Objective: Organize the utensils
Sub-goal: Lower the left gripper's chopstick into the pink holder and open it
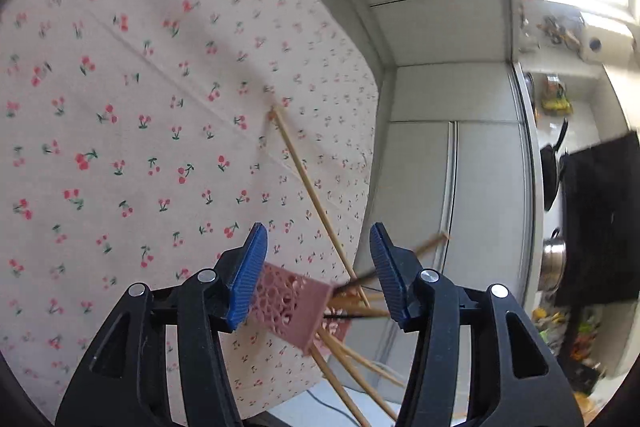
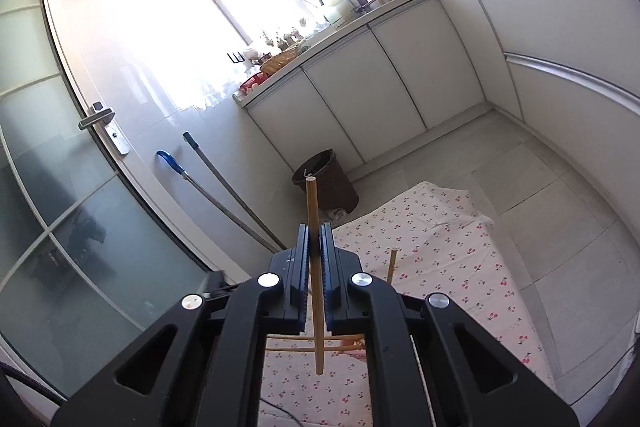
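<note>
My left jaws are standing apart with nothing pinched in them, while my right jaws are clamped tight on a single bamboo chopstick (image 2: 313,267), which stands almost upright through the right gripper (image 2: 314,239). The left gripper (image 1: 318,259) hangs over the near edge of the cherry-print cloth (image 1: 120,107) on the tabletop, and the pink perforated holder (image 1: 294,305) sits right between and just beyond its tips, tipped on its side from what I can tell, with a bunch of chopsticks (image 1: 352,359) fanning out of its mouth past the cloth's edge. One loose chopstick (image 1: 312,191) lies across the cloth, pointing away from the holder.

Way I'd play it: the holder needs steadying first, so I'd bring the left jaws around its pink walls, not the sticks, and squeeze gently since that lattice looks flexible. Stand it upright before feeding in the right-hand stick, thin end down. The left view is blurry, so I'd go slow.
</note>
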`<state>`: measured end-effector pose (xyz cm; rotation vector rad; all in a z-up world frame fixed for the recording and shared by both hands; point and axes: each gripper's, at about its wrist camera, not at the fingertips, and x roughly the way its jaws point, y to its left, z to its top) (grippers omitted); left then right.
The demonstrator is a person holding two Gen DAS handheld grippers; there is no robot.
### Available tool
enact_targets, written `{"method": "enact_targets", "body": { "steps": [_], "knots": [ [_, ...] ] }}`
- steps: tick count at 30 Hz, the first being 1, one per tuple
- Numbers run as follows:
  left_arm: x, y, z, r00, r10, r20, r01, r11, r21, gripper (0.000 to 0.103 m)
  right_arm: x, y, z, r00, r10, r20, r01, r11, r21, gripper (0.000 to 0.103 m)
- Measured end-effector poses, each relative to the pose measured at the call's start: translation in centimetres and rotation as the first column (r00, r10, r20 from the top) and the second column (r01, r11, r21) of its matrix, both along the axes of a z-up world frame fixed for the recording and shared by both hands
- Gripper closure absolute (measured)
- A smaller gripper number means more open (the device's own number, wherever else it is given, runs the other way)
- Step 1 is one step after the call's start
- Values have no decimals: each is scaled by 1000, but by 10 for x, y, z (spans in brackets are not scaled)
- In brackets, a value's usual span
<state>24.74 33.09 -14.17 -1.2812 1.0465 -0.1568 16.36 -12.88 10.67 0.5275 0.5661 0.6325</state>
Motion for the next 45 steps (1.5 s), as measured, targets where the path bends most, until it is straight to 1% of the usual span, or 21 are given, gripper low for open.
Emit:
{"method": "enact_targets", "body": {
  "steps": [2, 5, 8, 9, 10, 11, 12, 13, 15, 17, 20, 23, 26, 29, 31, 33, 34, 36, 39, 42, 45],
  "knots": [
    [18, 3, -45, 998, 32, -53, -39, 990, -134, 52, -2, -2, 3, 1000, 17, 1, -17, 999, 29, 97],
    [41, -2, -88, 995, 61, -83, -82, 958, -275, 52, -2, -6, 7, 1000, 18, 6, -18, 998, 54, 97],
    [62, -13, -113, 994, 61, -88, -89, 930, -357, 52, 1, -9, 8, 1000, 15, 5, -15, 998, 58, 97],
    [69, -16, -118, 994, 68, -86, -96, 917, -387, 57, 2, -9, 8, 1000, 10, 5, -11, 998, 55, 97],
    [74, -17, -121, 995, 77, -71, -100, 901, -422, 57, 2, -9, 7, 1000, 8, 3, -8, 999, 54, 97],
    [80, -19, -122, 994, 82, -69, -104, 892, -441, 57, 4, -9, 6, 1000, 7, -2, -7, 999, 51, 97],
    [86, -21, -123, 993, 84, -79, -111, 891, -440, 62, 5, -8, 4, 1000, 5, -7, -5, 999, 45, 97],
    [92, -23, -120, 993, 86, -86, -114, 901, -419, 77, 6, -7, 2, 1000, 2, -10, -2, 999, 35, 97],
    [104, -23, -109, 994, 96, -58, -110, 926, -361, 96, 8, -5, -2, 1000, -7, -14, 7, 1000, 6, 97],
    [118, -19, -84, 992, 125, 30, -109, 940, -325, 96, 11, -6, -7, 1000, -19, -23, 19, 1000, -11, 97],
    [137, -11, -28, 985, 90, 144, -58, 975, -217, 96, 14, -14, -12, 999, -30, -43, 30, 1000, -8, 97],
    [134, -3, 43, 968, 25, 250, -15, 999, -42, 96, 13, -25, -9, 998, -38, -41, 39, 999, 14, 97],
    [100, -4, 139, 929, -60, 365, -9, 983, 184, 96, 7, -33, 0, 999, -39, -17, 40, 999, 38, 97],
    [51, -30, 225, 878, -157, 452, -31, 924, 381, 96, -2, -38, 9, 999, -50, 13, 50, 998, 36, 97],
    [5, -58, 275, 842, -218, 493, -64, 867, 494, 96, -8, -40, 14, 997, -68, 33, 67, 998, 19, 97],
    [-38, -85, 305, 819, -254, 515, -104, 817, 568, 96, -13, -41, 18, 994, -93, 53, 93, 996, -3, 97],
    [-51, -97, 314, 810, -262, 524, -119, 802, 585, 96, -14, -41, 19, 993, -102, 62, 103, 995, -13, 97],
    [-82, -120, 323, 803, -255, 539, -169, 770, 615, 96, -18, -40, 21, 989, -122, 81, 126, 991, -39, 97],
    [-103, -159, 319, 793, -225, 566, -297, 668, 683, 96, -24, -39, 24, 986, -132, 103, 138, 989, -47, 97],
    [-116, -196, 296, 780, -197, 595, -401, 573, 715, 96, -29, -42, 27, 987, -117, 110, 121, 992, -30, 97],
    [-108, -231, 266, 774, -185, 605, -473, 466, 748, 96, -32, -46, 28, 988, -102, 113, 105, 994, -19, 97]
  ]
}}
